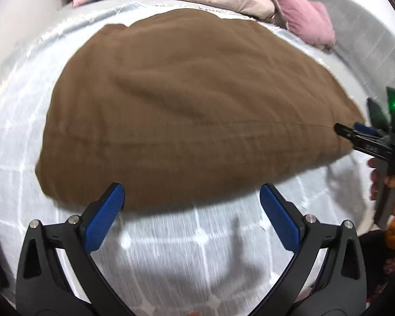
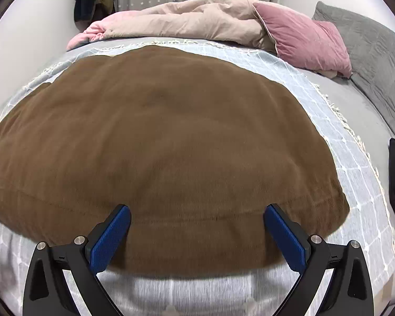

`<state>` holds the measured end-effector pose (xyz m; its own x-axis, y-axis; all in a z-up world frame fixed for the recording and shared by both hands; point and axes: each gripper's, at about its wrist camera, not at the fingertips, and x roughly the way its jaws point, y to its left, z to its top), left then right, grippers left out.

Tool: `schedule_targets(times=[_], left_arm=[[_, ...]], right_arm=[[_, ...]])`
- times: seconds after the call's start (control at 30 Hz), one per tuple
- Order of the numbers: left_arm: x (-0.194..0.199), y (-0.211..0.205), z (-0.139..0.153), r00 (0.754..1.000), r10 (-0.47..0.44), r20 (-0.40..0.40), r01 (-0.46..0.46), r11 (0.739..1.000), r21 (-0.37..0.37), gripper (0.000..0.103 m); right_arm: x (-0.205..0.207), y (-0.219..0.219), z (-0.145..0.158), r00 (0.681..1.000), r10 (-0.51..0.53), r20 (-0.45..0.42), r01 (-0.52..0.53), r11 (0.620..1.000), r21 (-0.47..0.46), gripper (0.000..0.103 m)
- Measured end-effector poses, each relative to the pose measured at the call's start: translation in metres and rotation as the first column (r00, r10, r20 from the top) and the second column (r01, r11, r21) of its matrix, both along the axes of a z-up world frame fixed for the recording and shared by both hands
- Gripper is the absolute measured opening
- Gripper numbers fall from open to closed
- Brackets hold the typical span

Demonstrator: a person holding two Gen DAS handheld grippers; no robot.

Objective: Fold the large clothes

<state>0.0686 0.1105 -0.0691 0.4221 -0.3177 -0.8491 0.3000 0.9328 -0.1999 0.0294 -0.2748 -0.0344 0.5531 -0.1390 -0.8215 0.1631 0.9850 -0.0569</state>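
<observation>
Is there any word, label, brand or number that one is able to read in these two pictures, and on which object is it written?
One marking only: small pale characters on the black body of the right tongs, seen from the left wrist camera, too blurred to read.
Brown garment: a stitched seam, no label visible.
Grid-patterned blanket, pink pillow: no text.
Left tongs: no text visible.

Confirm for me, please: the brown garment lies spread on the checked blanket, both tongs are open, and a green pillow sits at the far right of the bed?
Not quite: the pillow is pink, not green, as the right wrist view shows. The rest holds: the brown garment lies spread on the checked blanket, and the left tongs and right tongs are both open.
</observation>
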Motion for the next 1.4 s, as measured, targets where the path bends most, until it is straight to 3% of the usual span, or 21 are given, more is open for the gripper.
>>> schedule_targets(times=[0.1, 0.23, 0.33, 0.43, 0.67, 0.77, 0.93, 1.03, 1.13, 1.17, 1.23, 1.27, 1.33, 1.4], left_arm=[[-0.002, 0.019, -0.005, 0.998, 0.030, -0.060, -0.035, 0.996, -0.082, 0.102], [0.001, 0.048, -0.018, 0.978, 0.104, -0.184, -0.144, 0.965, -0.218, 0.102], [0.000, 0.064, -0.020, 0.967, 0.192, -0.165, -0.231, 0.938, -0.260, 0.102], [0.000, 0.067, -0.020, 0.965, 0.232, -0.125, -0.258, 0.926, -0.276, 0.102], [0.013, 0.063, -0.032, 0.945, 0.288, -0.153, -0.323, 0.887, -0.329, 0.102], [0.018, 0.068, -0.033, 0.933, 0.323, -0.157, -0.359, 0.855, -0.374, 0.102], [0.029, 0.076, -0.039, 0.895, 0.403, -0.192, -0.445, 0.760, -0.473, 0.102], [0.033, 0.075, -0.040, 0.878, 0.441, -0.186, -0.471, 0.729, -0.497, 0.102], [0.038, 0.072, -0.039, 0.866, 0.474, -0.159, -0.484, 0.713, -0.508, 0.102], [0.039, 0.070, -0.039, 0.857, 0.495, -0.143, -0.493, 0.706, -0.508, 0.101], [0.042, 0.067, -0.038, 0.838, 0.534, -0.114, -0.517, 0.710, -0.479, 0.083], [0.044, 0.070, -0.040, 0.832, 0.544, -0.111, -0.525, 0.707, -0.473, 0.067], [0.047, 0.077, -0.044, 0.811, 0.568, -0.138, -0.551, 0.664, -0.505, 0.057], [0.047, 0.078, -0.039, 0.807, 0.573, -0.142, -0.554, 0.650, -0.521, 0.044]], right_arm=[[-0.008, 0.004, 0.009, 1.000, 0.014, 0.026, -0.015, 0.999, 0.038, 0.103], [-0.010, 0.021, 0.017, 0.997, 0.048, 0.068, -0.050, 0.998, 0.025, 0.103], [-0.006, 0.036, 0.014, 0.995, 0.079, 0.060, -0.080, 0.997, 0.022, 0.103], [-0.001, 0.049, 0.011, 0.993, 0.108, 0.046, -0.108, 0.994, 0.015, 0.103], [0.004, 0.071, 0.012, 0.989, 0.131, 0.066, -0.134, 0.990, 0.032, 0.103], [0.006, 0.077, 0.012, 0.989, 0.135, 0.064, -0.139, 0.989, 0.052, 0.103], [0.010, 0.088, 0.012, 0.987, 0.145, 0.066, -0.149, 0.988, 0.049, 0.103], [0.012, 0.093, 0.012, 0.987, 0.147, 0.070, -0.151, 0.986, 0.063, 0.103], [0.013, 0.097, 0.012, 0.987, 0.148, 0.070, -0.153, 0.985, 0.081, 0.103], [0.014, 0.097, 0.012, 0.987, 0.147, 0.070, -0.153, 0.984, 0.087, 0.103], [0.014, 0.098, 0.011, 0.987, 0.143, 0.071, -0.149, 0.984, 0.099, 0.103], [0.015, 0.097, 0.012, 0.987, 0.141, 0.072, -0.148, 0.983, 0.105, 0.103], [0.015, 0.096, 0.012, 0.988, 0.136, 0.075, -0.144, 0.982, 0.123, 0.103], [0.016, 0.094, 0.012, 0.988, 0.134, 0.073, -0.144, 0.979, 0.144, 0.103]])
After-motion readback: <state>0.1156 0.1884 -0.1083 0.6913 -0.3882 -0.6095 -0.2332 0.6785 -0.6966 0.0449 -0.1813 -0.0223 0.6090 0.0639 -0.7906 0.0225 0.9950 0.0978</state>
